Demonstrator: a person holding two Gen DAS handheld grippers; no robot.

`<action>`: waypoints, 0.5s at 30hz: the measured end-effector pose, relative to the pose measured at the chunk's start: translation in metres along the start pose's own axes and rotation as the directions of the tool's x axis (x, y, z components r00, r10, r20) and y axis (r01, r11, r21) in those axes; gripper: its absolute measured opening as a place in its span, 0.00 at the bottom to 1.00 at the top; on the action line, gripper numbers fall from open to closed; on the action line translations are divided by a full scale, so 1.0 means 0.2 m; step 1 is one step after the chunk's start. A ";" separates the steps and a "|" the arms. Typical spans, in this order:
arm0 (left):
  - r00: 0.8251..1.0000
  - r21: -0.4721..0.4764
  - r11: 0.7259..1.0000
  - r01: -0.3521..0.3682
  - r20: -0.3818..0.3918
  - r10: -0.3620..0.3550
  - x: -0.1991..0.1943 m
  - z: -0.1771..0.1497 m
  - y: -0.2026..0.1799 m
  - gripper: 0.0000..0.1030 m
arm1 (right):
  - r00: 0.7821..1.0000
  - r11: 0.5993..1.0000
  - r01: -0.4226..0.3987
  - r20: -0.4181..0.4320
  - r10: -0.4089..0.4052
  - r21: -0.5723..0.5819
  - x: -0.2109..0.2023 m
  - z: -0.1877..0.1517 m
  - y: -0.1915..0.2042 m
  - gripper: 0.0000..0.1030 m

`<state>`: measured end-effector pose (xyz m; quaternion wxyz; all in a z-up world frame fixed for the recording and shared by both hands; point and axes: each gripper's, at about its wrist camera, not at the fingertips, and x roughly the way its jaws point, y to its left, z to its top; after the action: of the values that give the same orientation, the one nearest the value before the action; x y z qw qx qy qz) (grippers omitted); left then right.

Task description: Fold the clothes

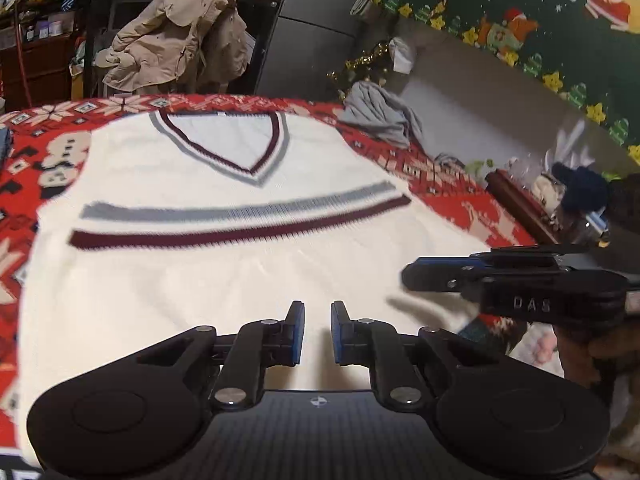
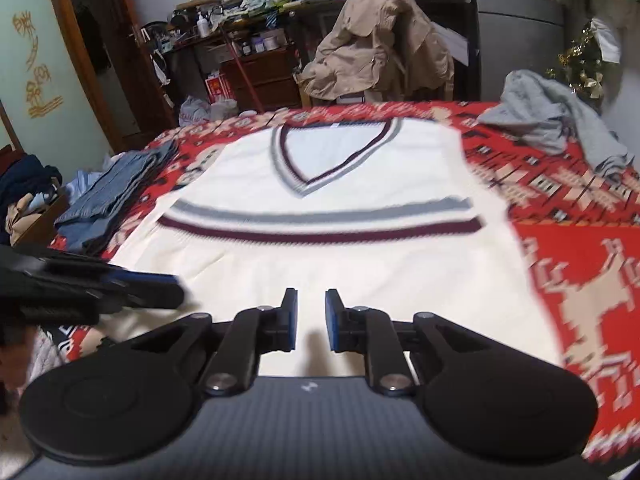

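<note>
I see the white V-neck vest [image 1: 224, 280] lying flat, front up, on the red patterned cover [image 1: 452, 196], neck toward the far edge, hem toward the near edge under both grippers. Grey and maroon stripes cross its chest.

Left gripper [image 1: 317, 332]: jaws parted by a narrow gap, nothing between the pads, over the hem area. Right gripper [image 2: 311, 320]: same, small gap, empty, over the hem. In the left view it [image 1: 404, 276] shows side-on near the vest's right edge; jaw gap unreadable from that angle.

Folded denim stack [image 2: 116, 196] sits at the cover's left edge, apart from the vest. Crumpled grey garment [image 2: 560, 124] sits at the far right corner. Tan jacket [image 2: 380, 36] hangs on a chair behind the far edge.
</note>
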<state>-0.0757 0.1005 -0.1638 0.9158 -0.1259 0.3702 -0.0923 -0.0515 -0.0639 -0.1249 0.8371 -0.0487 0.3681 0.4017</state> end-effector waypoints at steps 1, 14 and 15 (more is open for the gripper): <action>1.000 -0.003 1.000 0.001 -0.009 -0.001 0.01 -0.02 -0.01 0.11 | 1.000 1.000 0.006 0.000 -0.006 -0.010 0.01 -0.03 0.03 0.17; 1.000 0.016 1.000 -0.010 -0.019 0.010 -0.05 -0.18 -0.05 0.10 | 0.997 0.994 0.065 -0.039 -0.069 -0.087 -0.08 -0.29 0.13 0.16; 1.000 0.011 1.000 -0.004 -0.012 0.005 -0.06 -0.18 -0.06 0.10 | 0.997 0.995 0.065 -0.040 -0.068 -0.081 -0.09 -0.29 0.13 0.16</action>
<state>-0.1108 0.0867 -0.1781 0.9144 -0.1196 0.3755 -0.0930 -0.1104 -0.0790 -0.1500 0.8394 -0.1030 0.3677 0.3868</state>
